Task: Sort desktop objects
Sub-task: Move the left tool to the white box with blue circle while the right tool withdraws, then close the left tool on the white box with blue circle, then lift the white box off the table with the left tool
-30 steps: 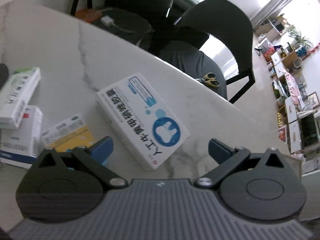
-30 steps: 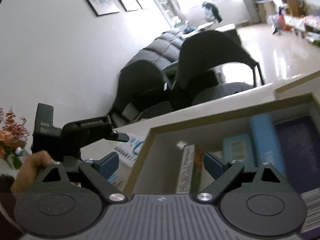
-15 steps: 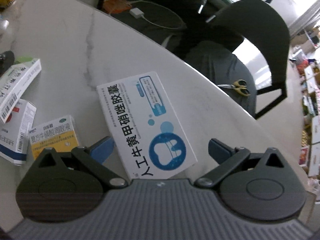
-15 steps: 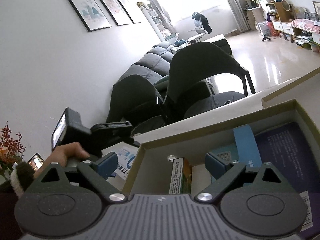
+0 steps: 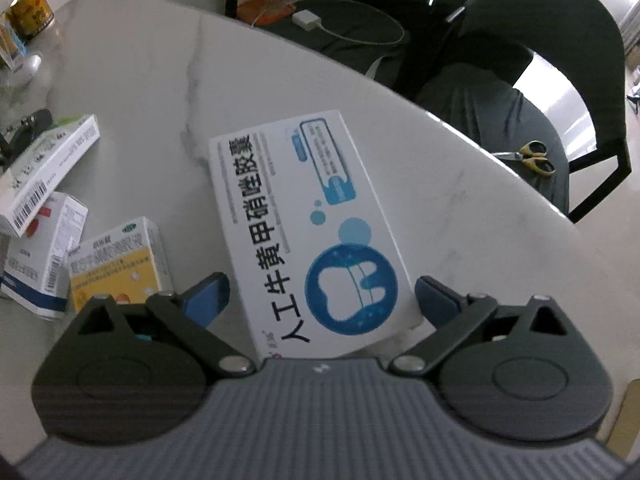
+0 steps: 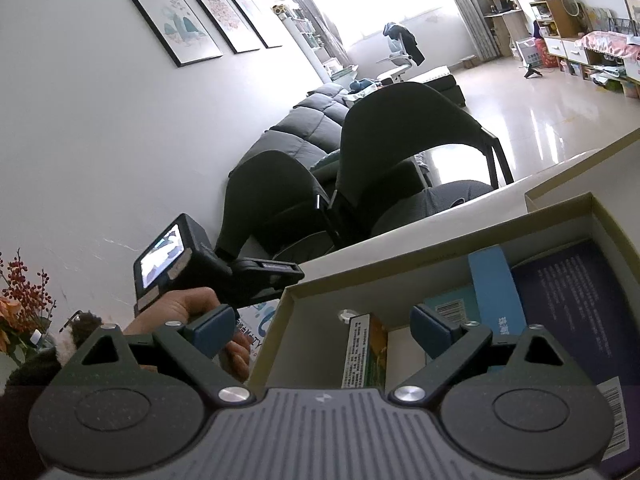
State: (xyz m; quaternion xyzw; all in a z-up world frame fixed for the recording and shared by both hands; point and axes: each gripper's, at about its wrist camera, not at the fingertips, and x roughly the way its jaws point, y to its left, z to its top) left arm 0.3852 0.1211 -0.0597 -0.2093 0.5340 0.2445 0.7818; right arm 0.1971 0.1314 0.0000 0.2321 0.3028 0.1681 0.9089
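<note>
Left gripper [image 5: 320, 300] wide open, straddling white box [image 5: 304, 232] to grab it; right gripper [image 6: 322, 326] open, empty, over tray [image 6: 400, 270] at 3 o'clock.

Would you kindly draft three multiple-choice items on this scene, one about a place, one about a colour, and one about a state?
1. Where do the scissors lie?
A. On the chair seat
B. On the table
C. In the cardboard box

2. What colour is the round tooth emblem on the big white medicine box?
A. Red
B. Blue
C. Green

3. How does the left gripper stand?
A. Shut on the medicine box
B. Shut on nothing
C. Open, jaws either side of the box

Answers: 1 A, the scissors rest on the dark chair beyond the table edge. 2 B, the emblem is a blue disc. 3 C, both jaws stand apart, clear of the box's sides.
</note>
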